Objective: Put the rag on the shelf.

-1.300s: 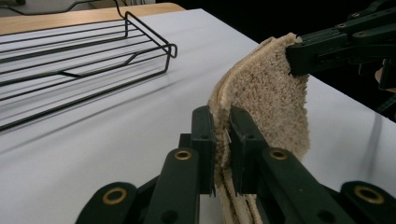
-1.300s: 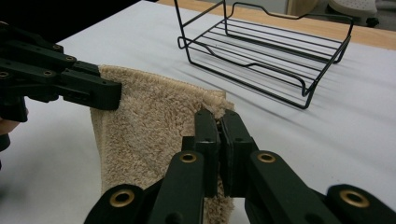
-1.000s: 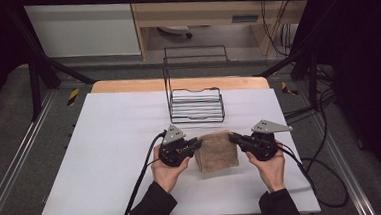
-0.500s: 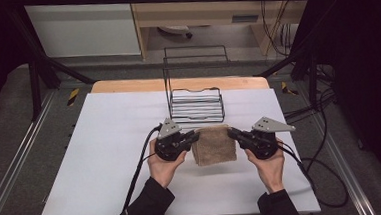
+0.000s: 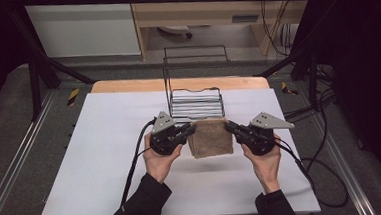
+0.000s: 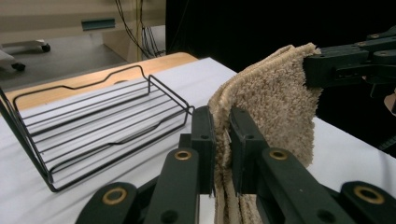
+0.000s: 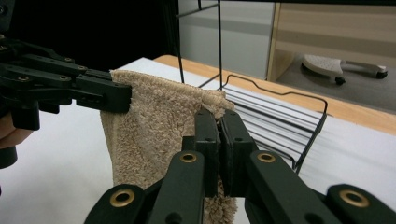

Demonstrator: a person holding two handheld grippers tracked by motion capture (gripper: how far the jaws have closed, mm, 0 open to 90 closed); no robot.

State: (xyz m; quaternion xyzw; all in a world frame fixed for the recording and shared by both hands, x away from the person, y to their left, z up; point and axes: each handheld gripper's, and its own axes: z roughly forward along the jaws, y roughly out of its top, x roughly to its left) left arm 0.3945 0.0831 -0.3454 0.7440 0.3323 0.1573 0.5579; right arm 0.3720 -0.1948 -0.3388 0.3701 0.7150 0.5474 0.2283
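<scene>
Between the two hands, just short of the wire rack (image 5: 196,104): one folded tan towel (image 5: 210,138), held off the white surface (image 5: 101,158). Left gripper (image 5: 189,131) clamped on its left top corner; right gripper (image 5: 231,130) clamped on the right top corner. Long axis spans jaw to jaw; body hangs below. Rack lies straight ahead, equally near both hands.

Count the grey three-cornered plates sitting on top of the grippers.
2. One grey three-cornered plate tops the left gripper, left of the folded beige terry towel; the other plate tops the right gripper, right of that towel.
</scene>
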